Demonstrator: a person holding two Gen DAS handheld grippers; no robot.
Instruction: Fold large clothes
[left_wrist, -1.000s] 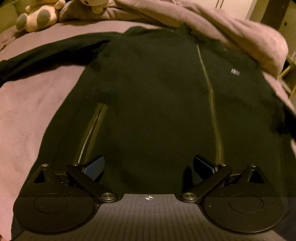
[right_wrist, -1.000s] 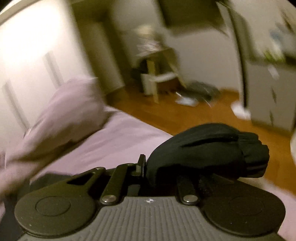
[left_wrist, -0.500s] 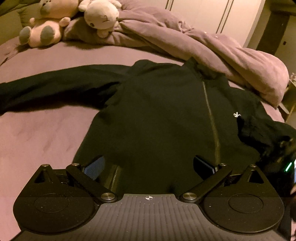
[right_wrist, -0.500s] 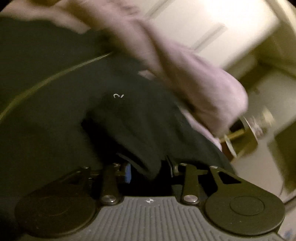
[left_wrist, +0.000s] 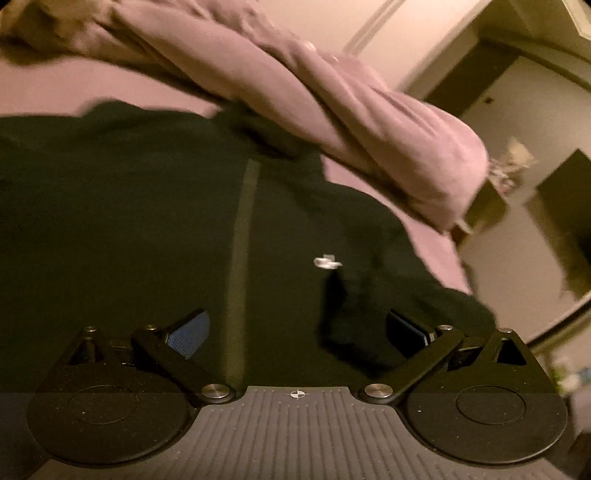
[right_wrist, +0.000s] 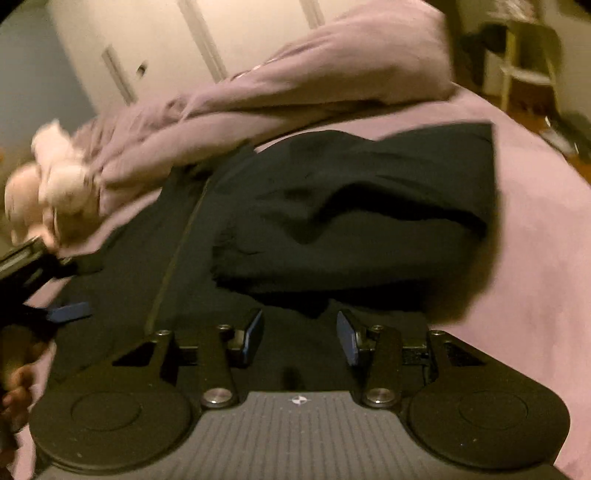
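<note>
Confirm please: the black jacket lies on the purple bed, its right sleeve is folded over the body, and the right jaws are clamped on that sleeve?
Not clamped. In the right wrist view the right gripper has its jaws opening, nothing between them; the sleeve lies folded over the black jacket on the purple bed.

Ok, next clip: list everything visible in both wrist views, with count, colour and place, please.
jacket: one, black, spread on the bed, one sleeve folded over its front
zip: one, dull olive, down the jacket front
logo: one, white, on the chest
bed sheet: one, lilac, under the jacket
duvet: one, lilac, bunched beyond the collar
soft toys: blurred, pale pink, by the duvet
stool: one, pale, on the floor
left gripper: black, open above the jacket
right gripper: black, jaws opening, nothing between
</note>
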